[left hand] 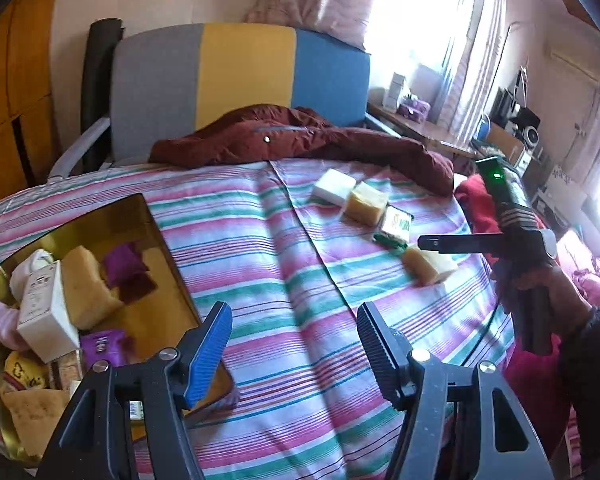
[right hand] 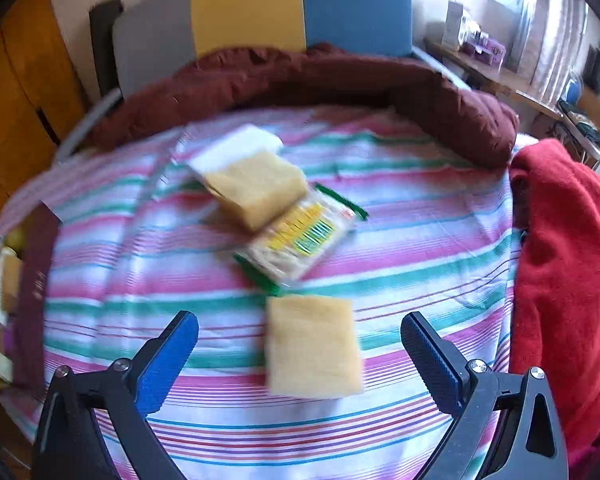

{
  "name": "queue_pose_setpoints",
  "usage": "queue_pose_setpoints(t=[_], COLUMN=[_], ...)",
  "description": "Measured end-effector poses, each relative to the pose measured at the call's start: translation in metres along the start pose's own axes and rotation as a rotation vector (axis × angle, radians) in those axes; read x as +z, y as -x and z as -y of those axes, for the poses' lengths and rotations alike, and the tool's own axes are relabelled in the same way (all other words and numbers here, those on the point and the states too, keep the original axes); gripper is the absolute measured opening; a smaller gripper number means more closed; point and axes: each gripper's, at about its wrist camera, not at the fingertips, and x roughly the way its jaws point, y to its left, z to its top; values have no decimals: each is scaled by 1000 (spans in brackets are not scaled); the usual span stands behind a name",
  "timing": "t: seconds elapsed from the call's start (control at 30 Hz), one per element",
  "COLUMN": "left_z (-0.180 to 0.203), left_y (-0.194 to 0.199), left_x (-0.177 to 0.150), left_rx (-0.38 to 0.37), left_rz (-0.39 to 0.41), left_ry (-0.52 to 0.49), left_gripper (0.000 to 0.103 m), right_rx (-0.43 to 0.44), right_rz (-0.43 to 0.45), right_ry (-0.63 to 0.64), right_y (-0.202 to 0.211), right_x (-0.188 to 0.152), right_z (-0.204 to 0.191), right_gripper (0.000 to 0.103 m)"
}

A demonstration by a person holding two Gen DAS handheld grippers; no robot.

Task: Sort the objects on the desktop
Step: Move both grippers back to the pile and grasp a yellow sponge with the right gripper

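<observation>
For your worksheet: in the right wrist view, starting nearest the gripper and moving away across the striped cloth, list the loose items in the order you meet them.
Nearest yellow sponge → green-edged snack packet → second yellow sponge → white block → dark red jacket at the far edge.

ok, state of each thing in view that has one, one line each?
left tongs: open, empty, over the striped cloth.
right tongs: open wide, nearest sponge between the pads, not gripped.
nearest sponge: flat on the cloth, loose.
snack packet: sealed, flat, partly under the second sponge.
second sponge: overlapping the white block and the packet.
white block: on the cloth.
gold tray: open, partly filled.
</observation>
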Motion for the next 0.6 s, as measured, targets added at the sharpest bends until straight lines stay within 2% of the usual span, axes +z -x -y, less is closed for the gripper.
queue_pose_setpoints(t=[0.1, 0.2, 0.27, 0.3, 0.33, 0.4, 0.47, 0.53, 0.6], left_z=[3, 6, 9, 12, 15, 19, 25, 33, 43], left_y=[-10, -23, -31, -35, -40, -49, -56, -64, -76], left_x=[1, 1, 2, 4, 5, 8, 12, 14, 18], left_rx=[-7, -17, -25, -31, -35, -44, -65, -65, -74], left_rz=[-23, -50, -66, -68, -74, -91, -94, -101, -111], left_ry=[4, 10, 12, 12, 10, 11, 12, -6, -40], left_gripper=[65, 65, 65, 65, 65, 65, 64, 64, 57], right_rx=[53, 67, 28, -7, -14, 13, -41, -67, -143], right_rz=[-38, -52, -71, -89, -111, -119, -94, -112, -125], right_ry=[-30, -33, -10, 14, 21, -2, -20, -84, -103], right_y=[-16, -24, -29, -32, -35, -33, -26, -26, -27], right_x=[-1, -2, -3, -4, -6, -7, -7, -7, -9], right_z=[10, 11, 9, 8, 9, 13, 19, 33, 43], right_gripper=[102, 100, 85, 65, 60, 55, 55, 55, 56])
